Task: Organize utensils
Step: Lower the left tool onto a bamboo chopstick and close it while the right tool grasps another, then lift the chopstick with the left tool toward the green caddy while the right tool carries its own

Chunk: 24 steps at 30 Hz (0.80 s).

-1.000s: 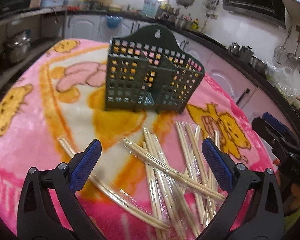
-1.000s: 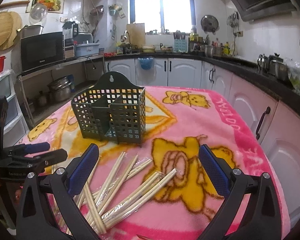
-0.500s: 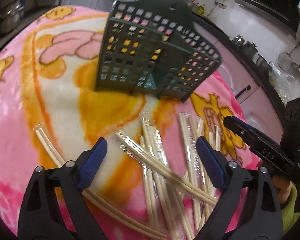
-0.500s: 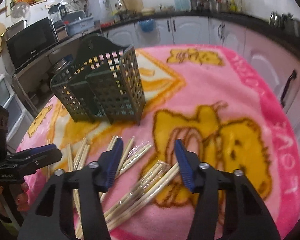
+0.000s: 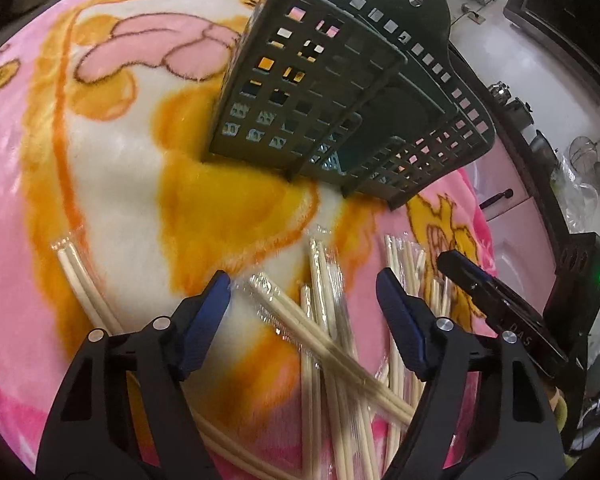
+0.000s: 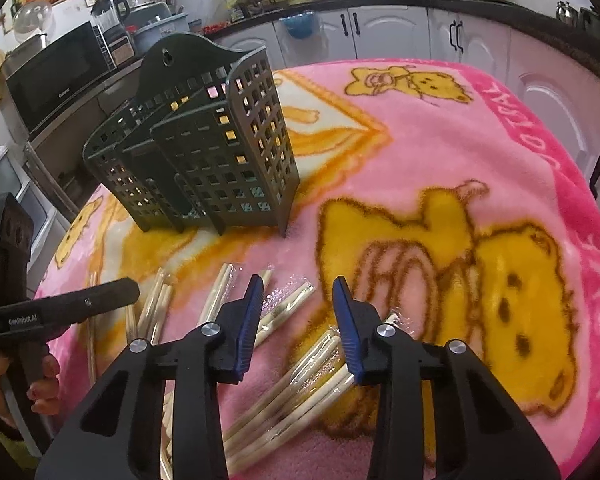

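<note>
A dark green perforated utensil holder (image 5: 332, 92) (image 6: 204, 152) stands upright on the pink blanket. In front of it lies a loose heap of plastic-wrapped wooden chopsticks (image 5: 324, 344) (image 6: 292, 376). My left gripper (image 5: 302, 280) hovers over the heap's left part, its jaws closing with a wrapped pair lying between them, pads clear of it. My right gripper (image 6: 298, 284) hangs low over the heap's right end. Its jaws are narrower and closing, with a wrapped pair (image 6: 288, 304) below the gap and nothing pinched. Each gripper shows at the other view's edge.
One wrapped chopstick pair (image 5: 76, 276) lies apart at the left. A pink cartoon-bear blanket (image 6: 500, 168) covers the table and drops off at the right. Beyond it stand white kitchen cabinets (image 6: 384, 36) and a microwave (image 6: 56, 76). A hand (image 6: 40, 384) holds the left gripper.
Both grippers have come down and forward toward the chopsticks and tipped further downward. Both pairs of jaws have narrowed, the right far more than the left.
</note>
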### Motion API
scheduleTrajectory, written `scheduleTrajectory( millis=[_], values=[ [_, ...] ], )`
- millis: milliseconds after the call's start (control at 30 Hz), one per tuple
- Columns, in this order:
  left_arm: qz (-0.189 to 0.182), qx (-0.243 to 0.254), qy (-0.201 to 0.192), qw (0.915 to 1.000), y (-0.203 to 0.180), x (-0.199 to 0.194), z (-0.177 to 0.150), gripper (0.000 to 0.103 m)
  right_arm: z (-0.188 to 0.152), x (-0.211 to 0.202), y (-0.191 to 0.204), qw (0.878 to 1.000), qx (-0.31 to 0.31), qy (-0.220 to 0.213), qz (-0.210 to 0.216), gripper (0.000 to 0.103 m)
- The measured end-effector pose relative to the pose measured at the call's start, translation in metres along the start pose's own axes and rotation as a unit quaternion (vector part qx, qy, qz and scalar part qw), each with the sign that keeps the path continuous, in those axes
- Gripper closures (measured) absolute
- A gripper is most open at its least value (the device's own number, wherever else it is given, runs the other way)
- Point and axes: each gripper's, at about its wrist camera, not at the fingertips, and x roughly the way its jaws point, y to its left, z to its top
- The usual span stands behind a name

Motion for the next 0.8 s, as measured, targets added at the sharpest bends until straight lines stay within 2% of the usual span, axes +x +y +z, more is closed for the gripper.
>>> scheduleTrajectory(
  millis=[200,433,533,800],
  values=[
    [0.029,0.030,-0.012,0.9990,-0.002,0.004,0.005,0.059,0.002,0.013,-0.006,0.999,0.028,0.025,0.020,0.074],
    [0.031,0.028,-0.014,0.9990,0.007,0.005,0.009,0.080,0.002,0.028,-0.012,0.997,0.058,0.048,0.028,0.079],
    [0.033,0.029,-0.015,0.9989,0.010,0.004,0.010,0.085,0.003,0.030,-0.014,0.997,0.062,0.044,0.025,0.081],
    [0.022,0.019,-0.017,0.9994,0.024,-0.002,0.010,0.097,0.003,0.030,-0.018,0.996,0.081,0.026,0.033,0.093]
  ],
)
